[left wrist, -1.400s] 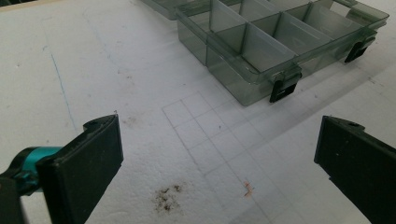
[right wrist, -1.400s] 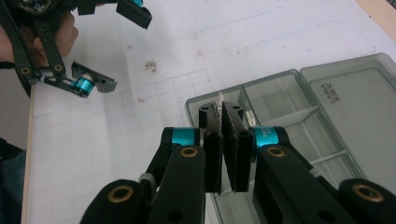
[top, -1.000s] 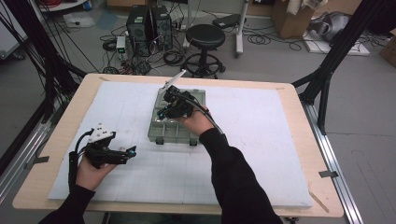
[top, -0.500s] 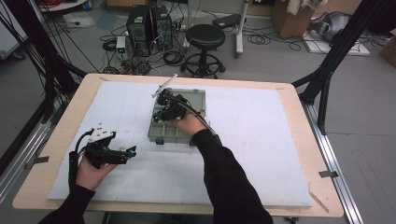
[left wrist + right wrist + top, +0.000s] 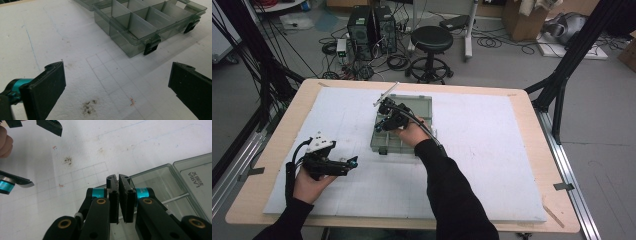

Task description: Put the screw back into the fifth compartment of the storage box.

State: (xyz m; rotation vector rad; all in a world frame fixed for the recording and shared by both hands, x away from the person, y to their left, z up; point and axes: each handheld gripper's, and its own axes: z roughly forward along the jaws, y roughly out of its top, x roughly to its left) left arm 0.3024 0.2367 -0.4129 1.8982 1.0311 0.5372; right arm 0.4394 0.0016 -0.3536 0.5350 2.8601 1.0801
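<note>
Fingers (image 5: 117, 195) of the right gripper (image 5: 384, 120) are seen clenched together with nothing visibly between them, held over the smoky-grey translucent plastic compartment box (image 5: 414, 107), which sits open mid-worktop on the white foam sheet (image 5: 492, 165). Left gripper (image 5: 343, 164) fingers (image 5: 47, 87) are released wide, resting near the box's front latches (image 5: 150, 47), apart from it.

Risk: if the clenched fingers are pushed against the light box or its flipped-back lid (image 5: 197, 182), the box could be slid or tipped, since it isn't steadied by the left gripper.

Divider walls and latch clips are shown clearly by the left gripper view; lid label and finger closure are shown by the right gripper view; overall layout is given by the high view.
</note>
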